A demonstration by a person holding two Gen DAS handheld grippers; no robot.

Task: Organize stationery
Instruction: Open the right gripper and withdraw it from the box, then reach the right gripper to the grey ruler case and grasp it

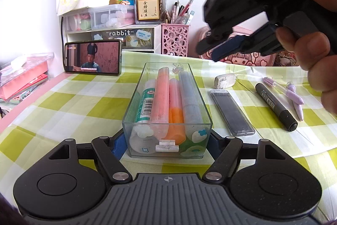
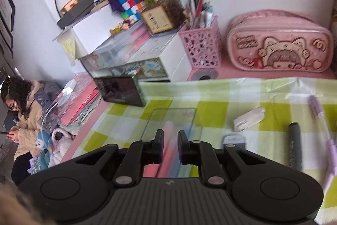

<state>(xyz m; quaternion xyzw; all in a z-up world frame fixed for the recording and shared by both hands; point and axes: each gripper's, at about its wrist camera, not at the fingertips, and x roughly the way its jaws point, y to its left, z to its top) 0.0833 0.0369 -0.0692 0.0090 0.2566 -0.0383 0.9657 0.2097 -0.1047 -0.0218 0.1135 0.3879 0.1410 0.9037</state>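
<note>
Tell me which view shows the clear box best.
The left wrist view: the clear box sits centred and sharp, markers inside, with the left gripper clamped on its near end. The right wrist view shows it blurred, partly behind the right gripper.

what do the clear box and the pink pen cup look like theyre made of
Clear box: glossy transparent plastic, perhaps acrylic; the markers inside show plainly through its walls, and its edges glint.
Pink pen cup: probably matte painted metal or moulded plastic; its walls are thin and pierced with round holes. The look leaves it open.

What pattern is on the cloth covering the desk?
Green, yellow-green and white checks on the tablecloth, clearest in the left wrist view.
</note>
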